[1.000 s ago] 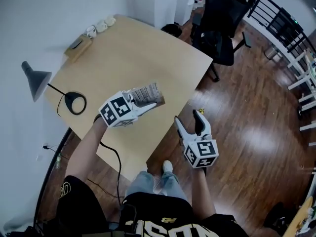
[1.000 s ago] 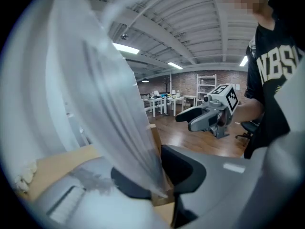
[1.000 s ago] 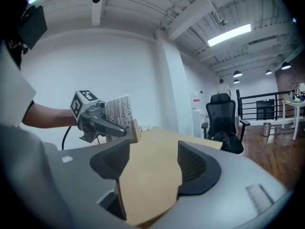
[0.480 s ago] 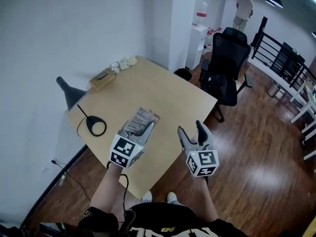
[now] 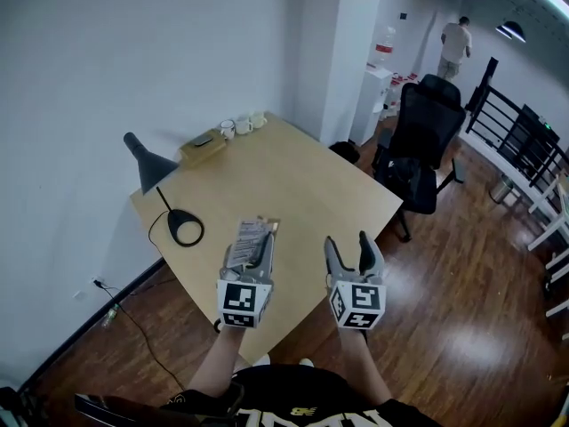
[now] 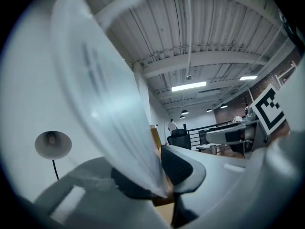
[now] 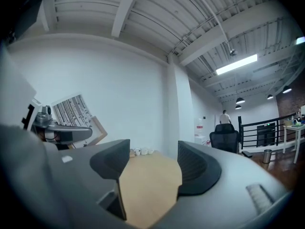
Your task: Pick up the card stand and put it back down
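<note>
The card stand (image 5: 251, 237), a clear panel holding a printed sheet on a wooden base, hangs above the near part of the wooden table (image 5: 293, 181). My left gripper (image 5: 264, 249) is shut on it near the base. In the left gripper view the clear panel (image 6: 102, 99) rises up and to the left from between the closed pads. My right gripper (image 5: 348, 249) stands open and holds nothing, just right of the left one, over the table's near edge. From the right gripper view the stand (image 7: 72, 110) shows at the left, and the table (image 7: 148, 180) lies between the open jaws.
A black desk lamp (image 5: 165, 188) stands at the table's left edge. Small cups (image 5: 240, 124) and a wooden box (image 5: 203, 145) sit at the far corner. A black office chair (image 5: 424, 136) stands to the right, and a person (image 5: 457, 41) stands far back by a railing.
The left gripper has swung the card stand from pointing right to pointing away from me. The right gripper has come up closer beside it. The head view has tipped upward.
</note>
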`<move>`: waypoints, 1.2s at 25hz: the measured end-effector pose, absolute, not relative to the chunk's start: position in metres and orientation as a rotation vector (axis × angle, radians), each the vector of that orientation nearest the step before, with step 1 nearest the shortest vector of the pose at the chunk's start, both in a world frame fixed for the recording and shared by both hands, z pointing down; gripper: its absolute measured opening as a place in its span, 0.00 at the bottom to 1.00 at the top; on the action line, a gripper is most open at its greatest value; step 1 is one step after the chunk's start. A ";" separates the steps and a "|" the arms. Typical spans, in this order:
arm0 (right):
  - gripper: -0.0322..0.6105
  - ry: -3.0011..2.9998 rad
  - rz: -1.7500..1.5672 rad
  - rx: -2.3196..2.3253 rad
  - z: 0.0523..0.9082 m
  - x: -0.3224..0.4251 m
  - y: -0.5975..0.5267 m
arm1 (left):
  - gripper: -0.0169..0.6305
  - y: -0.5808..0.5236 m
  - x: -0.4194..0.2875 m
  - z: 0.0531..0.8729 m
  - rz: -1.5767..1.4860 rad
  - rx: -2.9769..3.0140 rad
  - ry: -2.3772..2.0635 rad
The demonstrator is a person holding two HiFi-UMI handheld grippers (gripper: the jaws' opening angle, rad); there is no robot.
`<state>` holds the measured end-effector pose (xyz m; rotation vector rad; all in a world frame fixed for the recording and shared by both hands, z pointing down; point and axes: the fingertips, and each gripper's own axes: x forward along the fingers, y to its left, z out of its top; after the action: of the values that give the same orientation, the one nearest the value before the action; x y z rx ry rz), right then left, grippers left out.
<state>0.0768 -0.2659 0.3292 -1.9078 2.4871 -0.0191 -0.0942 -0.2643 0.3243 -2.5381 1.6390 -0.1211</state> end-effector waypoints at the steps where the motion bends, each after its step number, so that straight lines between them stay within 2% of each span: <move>1: 0.55 2.493 -0.012 -1.902 0.328 0.074 -0.267 | 0.12 -0.264 -0.099 0.324 -0.109 -2.529 1.655; 7: 0.55 2.519 -0.009 -1.874 0.330 0.069 -0.266 | 0.12 -0.262 -0.113 0.312 -0.024 -2.495 1.696; 20: 0.55 2.622 -0.058 -1.831 0.349 0.044 -0.278 | 0.12 -0.270 -0.155 0.339 -0.088 -2.529 1.740; 30: 0.55 2.823 -0.184 -1.683 0.398 -0.032 -0.294 | 0.12 -0.285 -0.225 0.423 -0.451 -2.630 1.650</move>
<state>-0.0322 -0.2940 0.3982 -1.6830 2.8231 -0.1844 -0.2247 -0.2848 0.4232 -2.6300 1.6504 -0.4509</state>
